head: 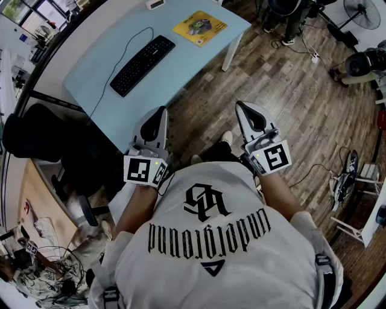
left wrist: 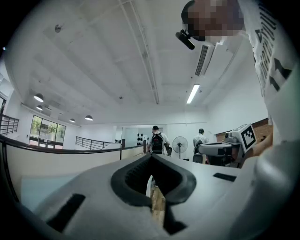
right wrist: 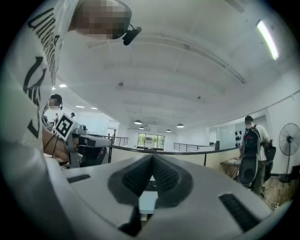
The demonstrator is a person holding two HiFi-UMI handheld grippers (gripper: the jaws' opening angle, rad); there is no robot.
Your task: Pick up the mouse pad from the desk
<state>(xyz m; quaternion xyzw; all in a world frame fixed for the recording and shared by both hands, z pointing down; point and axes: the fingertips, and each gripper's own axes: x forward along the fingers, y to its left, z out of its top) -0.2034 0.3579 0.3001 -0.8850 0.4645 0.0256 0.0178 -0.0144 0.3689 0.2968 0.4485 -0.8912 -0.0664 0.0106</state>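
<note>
The yellow mouse pad (head: 200, 28) lies flat at the far right corner of the light blue desk (head: 181, 60). Both grippers are held close to the person's body over the wooden floor, well short of the desk and apart from the pad. My left gripper (head: 161, 111) points toward the desk's near edge, its jaws together with nothing between them. My right gripper (head: 240, 105) is likewise shut and holds nothing. In the left gripper view the jaw tips (left wrist: 151, 158) meet. In the right gripper view the tips (right wrist: 152, 157) meet, with the desk showing below them.
A black keyboard (head: 142, 64) with a cable lies on the desk left of the pad. A black office chair (head: 36, 134) stands at the left. A white desk leg (head: 232, 52), a fan (head: 365, 11) and floor cables are on the right. A person with a backpack (right wrist: 251, 152) stands in the background.
</note>
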